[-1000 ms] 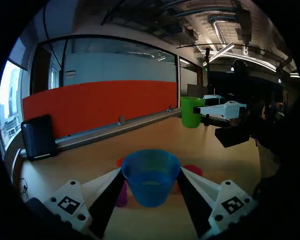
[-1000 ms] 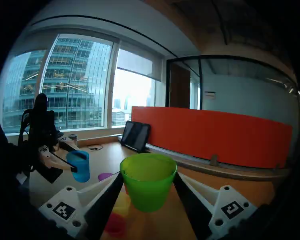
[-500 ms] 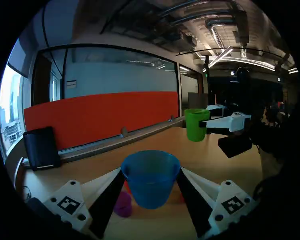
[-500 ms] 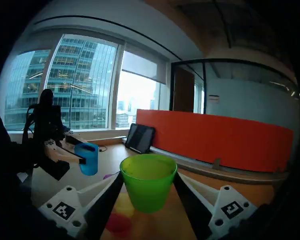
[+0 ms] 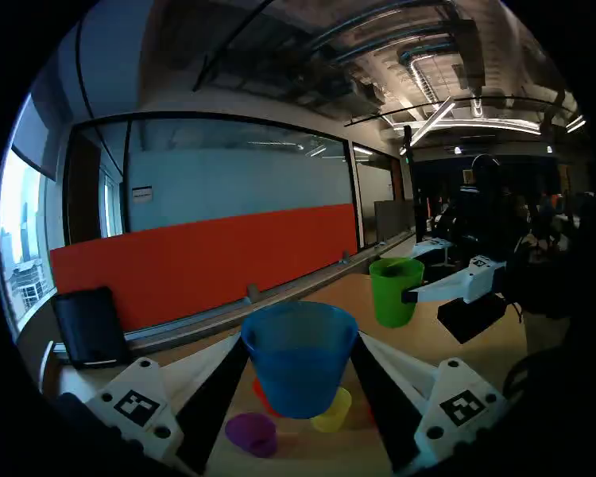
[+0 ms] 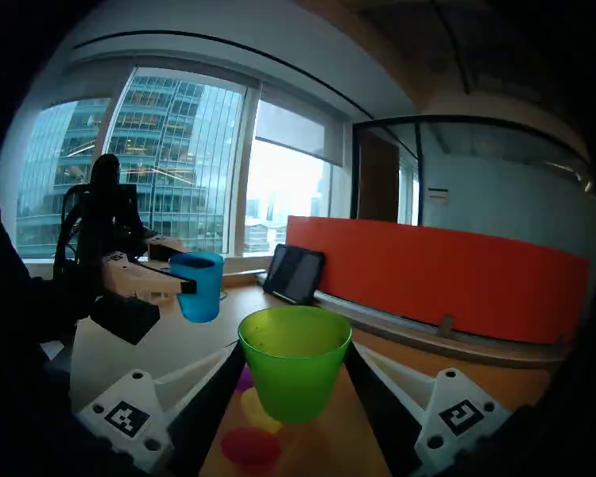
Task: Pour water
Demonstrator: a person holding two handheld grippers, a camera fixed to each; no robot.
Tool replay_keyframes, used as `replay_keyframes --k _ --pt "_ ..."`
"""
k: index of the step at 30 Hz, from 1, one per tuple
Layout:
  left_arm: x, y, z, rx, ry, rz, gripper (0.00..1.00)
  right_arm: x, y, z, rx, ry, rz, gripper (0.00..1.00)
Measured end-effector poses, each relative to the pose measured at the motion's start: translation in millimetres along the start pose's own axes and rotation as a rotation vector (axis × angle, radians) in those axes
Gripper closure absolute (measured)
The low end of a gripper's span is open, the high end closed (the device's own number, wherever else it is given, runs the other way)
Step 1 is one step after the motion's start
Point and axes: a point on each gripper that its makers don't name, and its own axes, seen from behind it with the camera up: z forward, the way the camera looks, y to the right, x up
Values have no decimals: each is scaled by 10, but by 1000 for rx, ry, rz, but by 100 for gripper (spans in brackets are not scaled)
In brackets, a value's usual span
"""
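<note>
One blue cup point(image 5: 299, 358), one green cup point(image 6: 295, 362), upright

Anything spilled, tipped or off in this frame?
Nothing stands out. The blue cup sits upright in the left gripper and the green cup upright in the right gripper. No spill is visible on the table.
</note>
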Motion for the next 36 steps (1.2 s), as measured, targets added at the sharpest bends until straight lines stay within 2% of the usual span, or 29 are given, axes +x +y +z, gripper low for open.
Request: replay_keyframes --k 11,19,36 --pt "261 -98 39 21 35 63 14 -24 -154 62 40 2 4 9" --pt "399 -98 57 27 49 120 14 -24 -315 111 76 10 0 9" --pt "704 -26 154 30 72 313 13 -21 -602 236 149 19 1 10"
